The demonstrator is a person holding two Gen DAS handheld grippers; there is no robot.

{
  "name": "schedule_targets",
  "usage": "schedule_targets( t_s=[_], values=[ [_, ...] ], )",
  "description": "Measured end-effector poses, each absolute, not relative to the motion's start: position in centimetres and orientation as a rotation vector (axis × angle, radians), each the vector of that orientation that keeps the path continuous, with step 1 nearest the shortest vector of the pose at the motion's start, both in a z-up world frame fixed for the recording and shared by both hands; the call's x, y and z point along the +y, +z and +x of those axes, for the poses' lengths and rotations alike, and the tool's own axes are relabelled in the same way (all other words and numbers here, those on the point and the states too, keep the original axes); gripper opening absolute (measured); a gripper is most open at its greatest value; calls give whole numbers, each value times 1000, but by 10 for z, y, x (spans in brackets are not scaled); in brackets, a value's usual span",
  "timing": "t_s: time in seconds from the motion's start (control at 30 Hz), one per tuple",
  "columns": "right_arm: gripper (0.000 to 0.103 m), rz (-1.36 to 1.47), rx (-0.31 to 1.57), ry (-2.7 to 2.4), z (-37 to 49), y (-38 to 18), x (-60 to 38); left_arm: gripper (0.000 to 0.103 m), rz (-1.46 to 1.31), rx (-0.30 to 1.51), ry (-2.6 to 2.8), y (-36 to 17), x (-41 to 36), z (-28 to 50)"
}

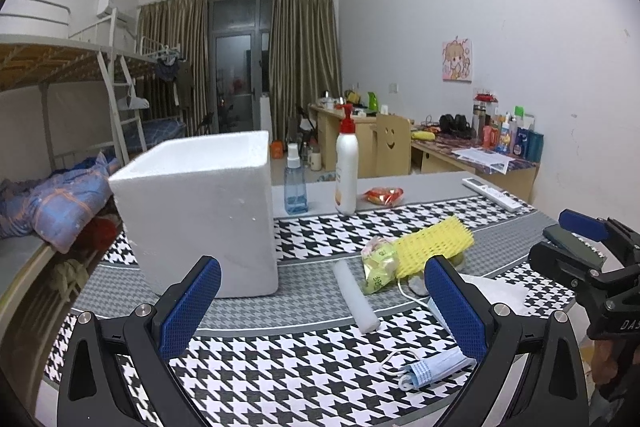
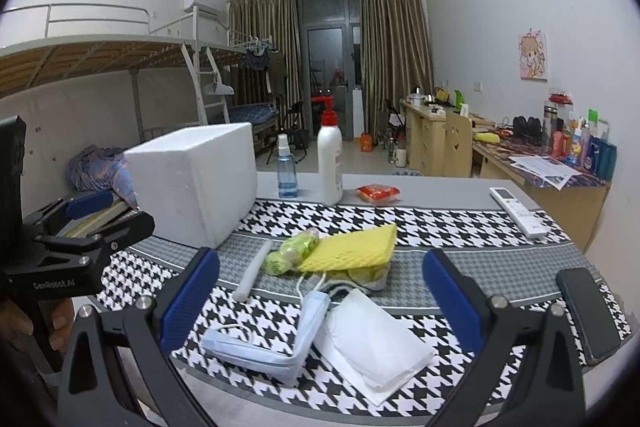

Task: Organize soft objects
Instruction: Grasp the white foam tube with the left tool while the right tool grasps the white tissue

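Nearest to my right wrist camera I see the blue face mask (image 2: pixel 276 343), folded and lying on the worktop (image 2: pixel 460 227) between the blue pads of my right gripper (image 2: pixel 320 301), whose jaws stand wide apart and hold nothing. Touching the mask on its right is a white folded tissue pack (image 2: pixel 372 339). My left gripper (image 1: pixel 322 311) also has its jaws wide apart, hanging above the patterned cloth, and the same mask shows just beside its right pad. On the body of the left gripper I can read "GenRobot.AI" in the right wrist view; on the right gripper's body, in the left wrist view, I read only "DAS", the rest is cut off. The other soft things lie together in the middle of the worktop: a yellow foam net (image 2: pixel 352 245), a crumpled green packet (image 2: pixel 294 251) touching it, a white foam tube (image 2: pixel 254 271) just to the left, and a grey-green cloth (image 2: pixel 366 275) partly under the yellow net. A white foam box (image 2: pixel 196 183) stands upright to the left of them. Behind are a blue spray bottle (image 2: pixel 287 171), a white pump bottle (image 2: pixel 330 163) with a red top whose label I cannot read, a red snack packet (image 2: pixel 378 194), a white remote control (image 2: pixel 518 211), and a dark phone (image 2: pixel 588 311) at the right edge. The worktop carries a black and white houndstooth cloth with grey bands. The room has bunk beds (image 2: pixel 120 55) on the left, brown curtains (image 2: pixel 394 59) and desks on the right.
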State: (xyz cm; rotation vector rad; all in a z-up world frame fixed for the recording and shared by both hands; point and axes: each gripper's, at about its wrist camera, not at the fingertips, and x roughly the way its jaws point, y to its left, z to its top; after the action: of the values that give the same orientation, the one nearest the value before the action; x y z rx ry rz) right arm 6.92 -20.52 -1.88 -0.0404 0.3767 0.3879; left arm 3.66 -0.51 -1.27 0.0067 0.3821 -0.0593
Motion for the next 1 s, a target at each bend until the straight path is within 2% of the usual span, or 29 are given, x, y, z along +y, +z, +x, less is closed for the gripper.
schedule_targets(
  t_s=[0.53,1.0],
  values=[
    [103,-62,460,403,91,-39,-217,102,28,546,-51,-38,-22,85],
    [103,-31,513,451,106,-51,-231,89,50,695,-78,-63,-38,117]
  ],
)
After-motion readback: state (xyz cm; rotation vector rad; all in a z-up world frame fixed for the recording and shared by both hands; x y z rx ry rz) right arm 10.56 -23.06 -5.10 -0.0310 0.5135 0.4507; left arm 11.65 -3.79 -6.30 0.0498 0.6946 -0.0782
